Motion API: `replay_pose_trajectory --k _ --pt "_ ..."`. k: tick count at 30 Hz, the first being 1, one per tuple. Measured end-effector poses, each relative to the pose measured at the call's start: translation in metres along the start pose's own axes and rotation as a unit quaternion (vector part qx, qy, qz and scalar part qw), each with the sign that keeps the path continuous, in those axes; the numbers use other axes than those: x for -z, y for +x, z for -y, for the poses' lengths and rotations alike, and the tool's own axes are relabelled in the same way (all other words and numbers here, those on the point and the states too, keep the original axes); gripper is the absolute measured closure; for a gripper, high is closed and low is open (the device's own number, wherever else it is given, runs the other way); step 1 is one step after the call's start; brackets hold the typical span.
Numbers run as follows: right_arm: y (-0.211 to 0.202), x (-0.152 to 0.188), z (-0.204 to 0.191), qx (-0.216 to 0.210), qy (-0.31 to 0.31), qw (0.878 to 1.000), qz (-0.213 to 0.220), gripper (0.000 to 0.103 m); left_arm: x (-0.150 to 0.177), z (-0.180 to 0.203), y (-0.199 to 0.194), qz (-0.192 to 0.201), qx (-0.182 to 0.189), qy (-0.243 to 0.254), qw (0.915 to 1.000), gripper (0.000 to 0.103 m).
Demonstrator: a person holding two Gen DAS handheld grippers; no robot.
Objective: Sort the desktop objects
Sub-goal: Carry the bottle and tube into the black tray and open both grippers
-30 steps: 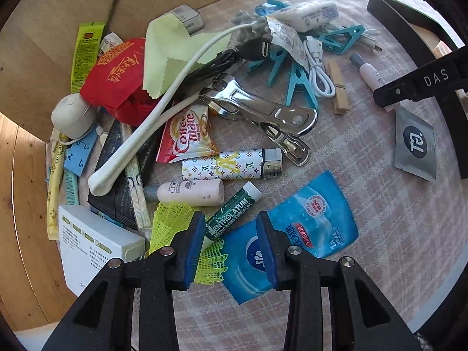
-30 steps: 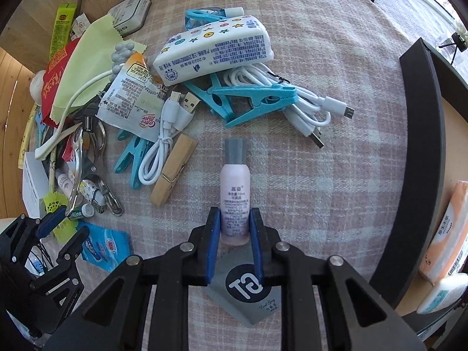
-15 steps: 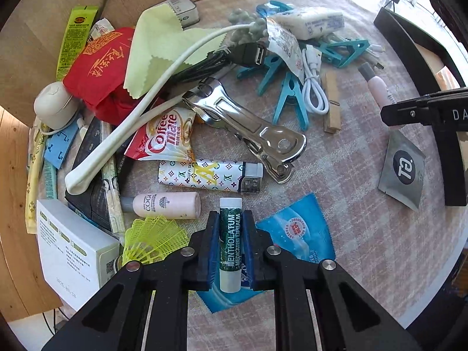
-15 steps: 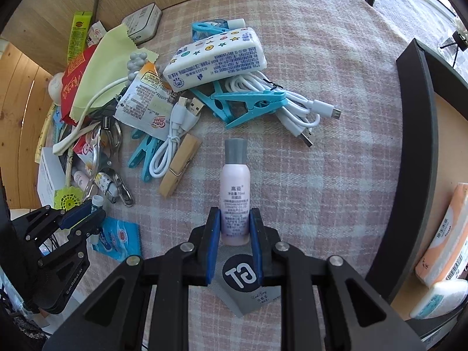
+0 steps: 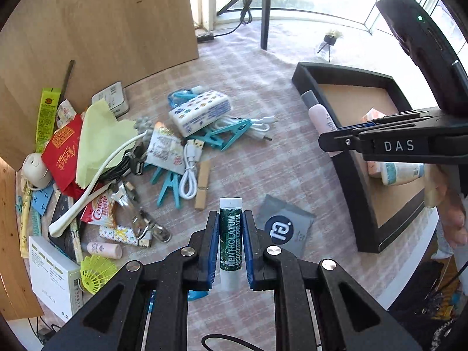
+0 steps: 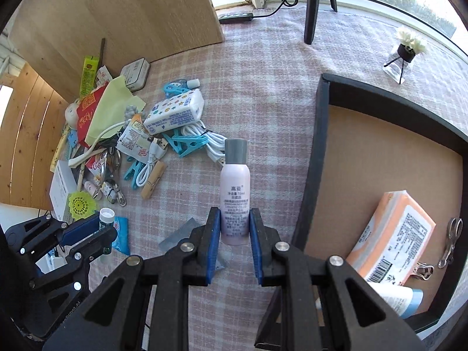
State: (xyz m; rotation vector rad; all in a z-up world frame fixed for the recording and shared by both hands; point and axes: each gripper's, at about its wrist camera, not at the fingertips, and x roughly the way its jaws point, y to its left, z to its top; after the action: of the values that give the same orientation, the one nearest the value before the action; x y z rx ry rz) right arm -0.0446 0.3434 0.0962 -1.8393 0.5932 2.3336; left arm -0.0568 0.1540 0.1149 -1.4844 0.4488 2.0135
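Left claw (image 5: 231, 245) clamped on lip balm (image 5: 230, 234); right claw (image 6: 234, 231) clamped on pink bottle (image 6: 235, 187). Black tray (image 6: 318, 158) holds few items; most clutter remains unsorted on tabletop (image 6: 269, 93).

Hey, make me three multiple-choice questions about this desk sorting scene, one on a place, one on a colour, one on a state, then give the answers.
1. Where does the orange tissue pack lie?
A. inside the black tray
B. on the checked cloth
C. in a gripper

2. What colour is the cap of the pink bottle?
A. red
B. grey
C. yellow

3. What does the left gripper do?
A. stands open and empty
B. holds a clothespin
C. is shut on the Mentholatum lip balm

Answers: A, it rests on the tray floor; B, the cap is grey; C, the pads press the tube's sides.
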Motion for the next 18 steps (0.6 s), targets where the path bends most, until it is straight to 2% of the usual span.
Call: replay_pose_trajectory --k 9,14,18 --pt "-0.039 -0.003 0.106 0.041 0.063 0.997 0.036 0.083 -0.057 0.105 0.016 0.020 0.067 0.007 0.9975 0.088" --pt "-0.049 -0.007 0.165 0.059 0.096 0.993 0.042 0.083 -0.079 0.147 0.030 0.013 0.066 0.011 0.9977 0.088" --pt "-0.054 -0.011 0.208 0.085 0.118 0.989 0.033 0.083 -0.107 0.172 0.032 0.024 0.056 -0.003 0.9981 0.088"
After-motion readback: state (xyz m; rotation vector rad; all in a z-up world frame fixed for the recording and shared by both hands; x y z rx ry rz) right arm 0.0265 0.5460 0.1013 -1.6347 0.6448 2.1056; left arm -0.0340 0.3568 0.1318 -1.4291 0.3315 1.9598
